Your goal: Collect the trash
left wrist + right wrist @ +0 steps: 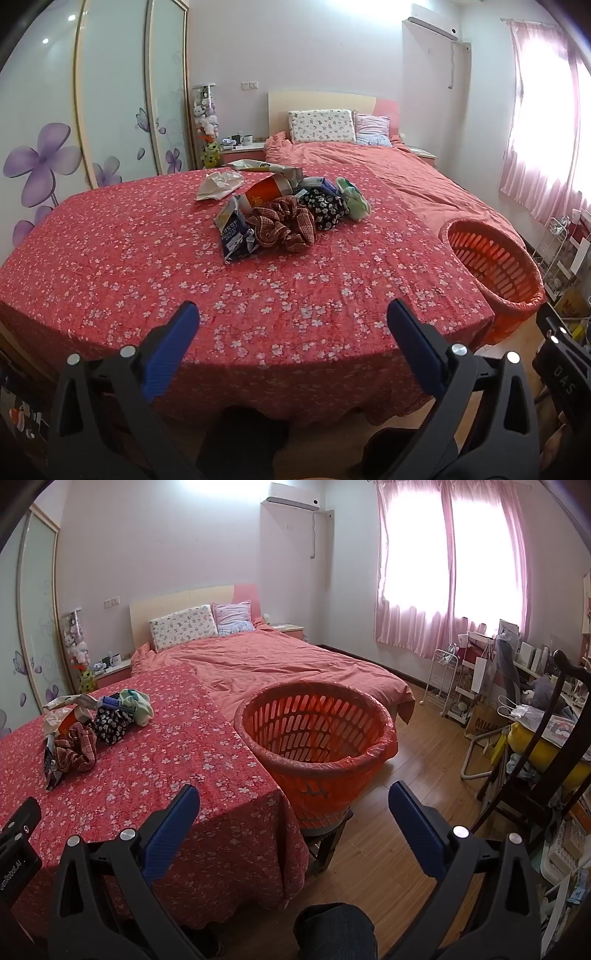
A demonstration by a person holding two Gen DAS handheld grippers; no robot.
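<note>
Trash pile (284, 214), wrappers mixed with cloth, lies mid-table on the floral cloth (147, 266); the lined orange basket (314, 734) beside it looks empty. My left gripper (293, 321) and right gripper (293, 805) gape wide, holding nothing: collection unstarted.

The left gripper (293, 312) tilts downward, its blue-padded jaws spread wide with nothing between them. The right gripper (293, 794) is angled down likewise, jaws fully apart and empty. A knee (334, 928) shows below it.
</note>
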